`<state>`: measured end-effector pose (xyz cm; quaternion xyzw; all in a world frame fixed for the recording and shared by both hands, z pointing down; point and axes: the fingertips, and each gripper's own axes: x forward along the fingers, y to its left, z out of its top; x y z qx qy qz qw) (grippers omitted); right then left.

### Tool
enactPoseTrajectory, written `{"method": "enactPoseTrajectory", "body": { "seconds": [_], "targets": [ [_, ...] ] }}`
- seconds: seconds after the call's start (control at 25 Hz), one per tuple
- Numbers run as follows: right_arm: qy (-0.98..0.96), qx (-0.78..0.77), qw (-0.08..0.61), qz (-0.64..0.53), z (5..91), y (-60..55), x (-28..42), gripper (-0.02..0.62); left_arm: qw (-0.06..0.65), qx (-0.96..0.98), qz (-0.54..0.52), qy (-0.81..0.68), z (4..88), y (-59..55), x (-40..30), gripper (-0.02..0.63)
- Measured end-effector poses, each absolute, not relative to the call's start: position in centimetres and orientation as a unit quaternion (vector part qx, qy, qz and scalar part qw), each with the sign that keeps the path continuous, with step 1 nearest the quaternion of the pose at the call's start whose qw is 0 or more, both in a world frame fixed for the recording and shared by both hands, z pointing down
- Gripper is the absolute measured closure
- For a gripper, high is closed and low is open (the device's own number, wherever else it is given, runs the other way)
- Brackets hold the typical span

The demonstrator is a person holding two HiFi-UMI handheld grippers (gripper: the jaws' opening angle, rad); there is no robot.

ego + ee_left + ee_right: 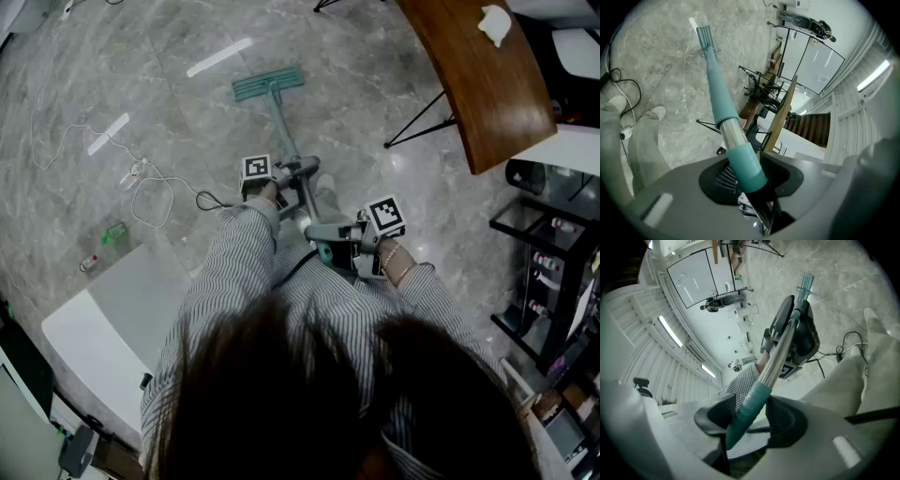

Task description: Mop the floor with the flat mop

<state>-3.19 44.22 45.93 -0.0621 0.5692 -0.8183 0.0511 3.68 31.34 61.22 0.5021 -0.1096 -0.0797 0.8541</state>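
The flat mop's teal head (268,82) lies on the grey marble floor ahead of me. Its pole (284,131) slopes back toward my body. My left gripper (298,176) is shut on the pole, lower down, and my right gripper (330,242) is shut on the teal grip near the top end. In the left gripper view the teal and metal pole (726,117) runs from between the jaws out to the mop head (705,35). The right gripper view shows the teal grip (751,408) clamped between the black pads, with the left gripper (797,333) further along the pole.
A curved wooden table (487,84) on thin black legs stands at the right. White and black cables (155,187) trail over the floor at the left. A white cabinet (112,328) sits at lower left, a black shelf rack (548,272) at right. My shoes (656,112) stand near the pole.
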Motion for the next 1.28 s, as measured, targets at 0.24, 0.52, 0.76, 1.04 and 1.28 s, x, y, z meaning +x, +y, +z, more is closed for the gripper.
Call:
{"method": "enactPoseTrajectory", "body": {
  "seconds": [0.24,0.52,0.76,1.04,1.28],
  "targets": [
    [0.551,-0.035,0.043,-0.833,44.5,41.5,1.2,0.394,0.852,0.492,-0.115,-0.138,60.6,28.9,7.3,0.455],
    [0.552,-0.027,0.033,-0.833,44.7,40.6,5.2,0.394,0.847,0.464,-0.184,-0.183,61.1,27.3,9.9,0.463],
    [0.547,-0.022,0.031,-0.836,44.8,39.9,7.2,0.396,0.865,0.446,-0.194,-0.127,59.1,28.4,11.2,0.431],
    [0.544,-0.022,-0.002,-0.839,45.0,36.2,7.7,0.396,0.843,0.467,-0.219,-0.151,58.7,24.7,10.6,0.436],
    [0.544,-0.048,-0.064,-0.835,47.3,27.3,5.0,0.408,0.830,0.461,-0.247,-0.193,60.7,14.9,7.8,0.437]
  ]
}}
